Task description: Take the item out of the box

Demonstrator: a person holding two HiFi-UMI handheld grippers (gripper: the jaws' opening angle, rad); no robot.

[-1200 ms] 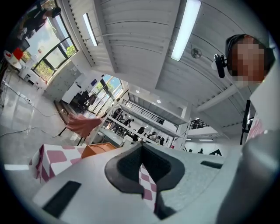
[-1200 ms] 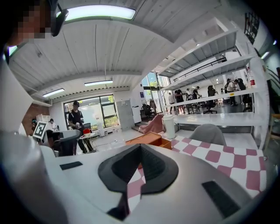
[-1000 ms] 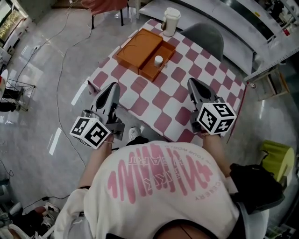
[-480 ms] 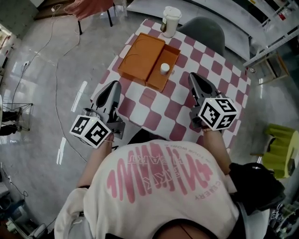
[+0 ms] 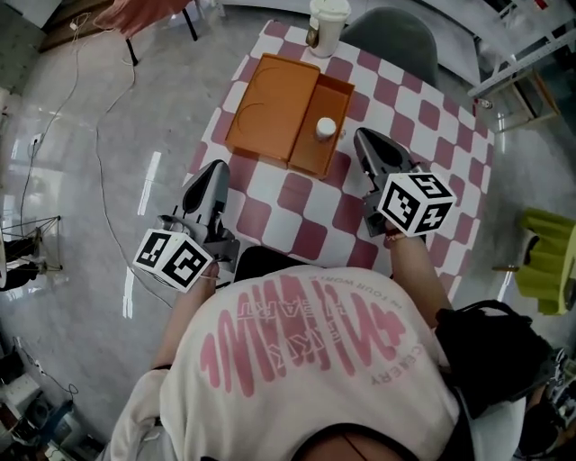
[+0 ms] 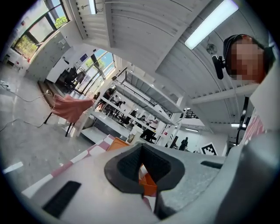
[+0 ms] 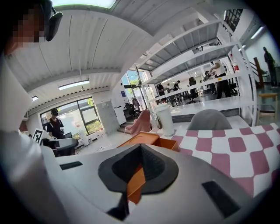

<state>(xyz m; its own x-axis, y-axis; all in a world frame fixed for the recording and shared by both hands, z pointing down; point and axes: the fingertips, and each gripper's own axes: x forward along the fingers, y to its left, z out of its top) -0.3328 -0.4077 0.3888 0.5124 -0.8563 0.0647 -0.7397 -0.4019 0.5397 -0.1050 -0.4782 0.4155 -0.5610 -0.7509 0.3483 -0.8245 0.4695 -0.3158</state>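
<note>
Both tongs closed, nothing in them. Left tongs (image 5: 212,173) hang at the near-left corner of the surface (image 5: 423,122), well apart from the box. Right tongs (image 5: 365,140) are over the surface, just beside the right wall of the orange box (image 5: 334,94), not touching it.

The box sits toward the far-left corner, with its lid (image 5: 268,108) laid open flat on the left side. The small white container (image 5: 326,129) stands upright in the deeper right half, close to the right wall. A lidded paper cup (image 5: 327,22) stands at the far edge, clear of the job.

The container looks light, rigid and smooth, so it is likely to tip or slip if you nudge it. Open your right tongs first, come down from above, and pinch its round sides below the top. Mind the box wall beside it; there's little room on that side.
</note>
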